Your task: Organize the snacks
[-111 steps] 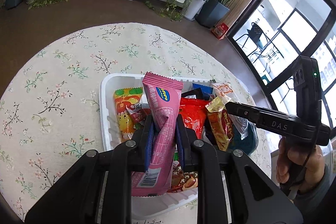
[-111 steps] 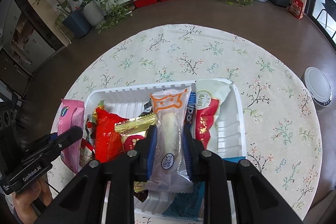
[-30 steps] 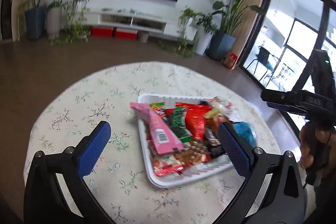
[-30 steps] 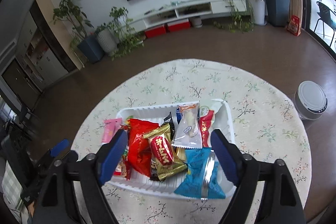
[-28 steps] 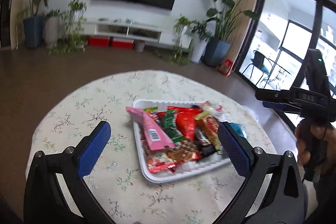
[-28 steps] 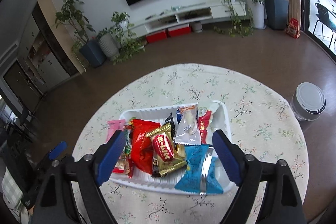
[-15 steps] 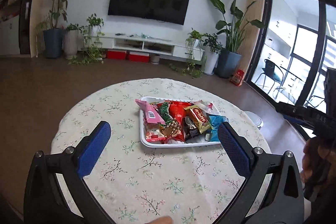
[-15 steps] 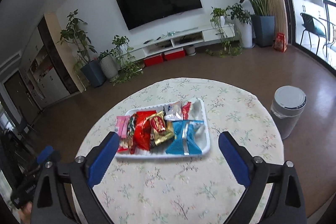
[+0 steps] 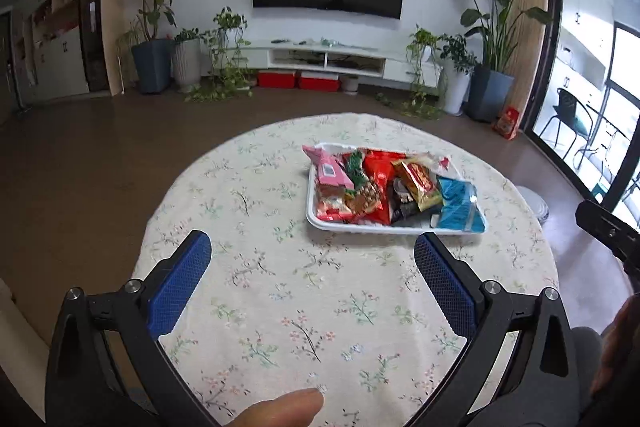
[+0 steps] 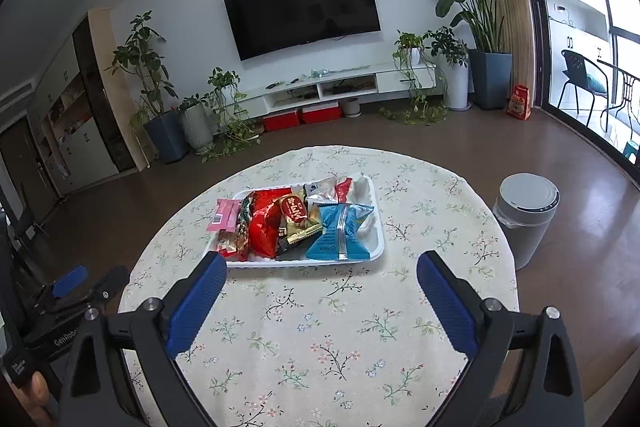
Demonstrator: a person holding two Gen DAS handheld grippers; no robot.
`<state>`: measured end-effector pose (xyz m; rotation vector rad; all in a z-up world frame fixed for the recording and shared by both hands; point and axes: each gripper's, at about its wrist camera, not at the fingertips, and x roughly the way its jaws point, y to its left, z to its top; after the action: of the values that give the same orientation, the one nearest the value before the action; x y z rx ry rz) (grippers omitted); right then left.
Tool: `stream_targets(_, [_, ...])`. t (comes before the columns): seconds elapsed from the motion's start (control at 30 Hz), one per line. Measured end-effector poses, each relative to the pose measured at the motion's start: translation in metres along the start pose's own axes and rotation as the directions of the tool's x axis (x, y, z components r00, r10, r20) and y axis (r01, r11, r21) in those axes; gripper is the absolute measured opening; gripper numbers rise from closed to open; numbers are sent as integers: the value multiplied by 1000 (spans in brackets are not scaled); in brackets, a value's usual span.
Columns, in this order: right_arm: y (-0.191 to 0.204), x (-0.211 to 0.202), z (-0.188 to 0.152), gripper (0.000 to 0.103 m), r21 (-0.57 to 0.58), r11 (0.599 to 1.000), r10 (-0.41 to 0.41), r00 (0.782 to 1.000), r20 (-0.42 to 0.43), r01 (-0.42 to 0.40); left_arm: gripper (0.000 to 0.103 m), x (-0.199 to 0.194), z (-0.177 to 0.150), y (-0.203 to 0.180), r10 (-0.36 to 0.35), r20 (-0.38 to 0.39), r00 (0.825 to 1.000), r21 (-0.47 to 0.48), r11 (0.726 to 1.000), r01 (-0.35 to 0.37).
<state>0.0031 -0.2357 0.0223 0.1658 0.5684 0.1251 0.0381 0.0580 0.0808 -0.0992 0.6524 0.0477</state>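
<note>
Now both grippers have drawn well back from the white tray (image 10: 378,227) of snacks, which sits at mid-frame on the floral-clothed desk (image 10: 320,327). The left gripper (image 9: 312,267) and right gripper (image 10: 322,277) each show fingers spread wide and empty; the right's jaws have just been opening. Pink, red, gold and blue packets fill the tray, suggesting sorting is done. "GenRobo" is partly legible on the left gripper at lower left of the right view.

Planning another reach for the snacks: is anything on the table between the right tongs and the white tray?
Nothing visible. Only bare floral tablecloth lies between the open right tongs and the white plastic tray of snack packets.
</note>
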Motion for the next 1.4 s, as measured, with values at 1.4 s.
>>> stream_targets(1.4, [19, 21, -22, 98, -86, 992, -106, 987, -117, 96, 103, 20, -3, -22, 20, -47, 999, 47, 999, -18])
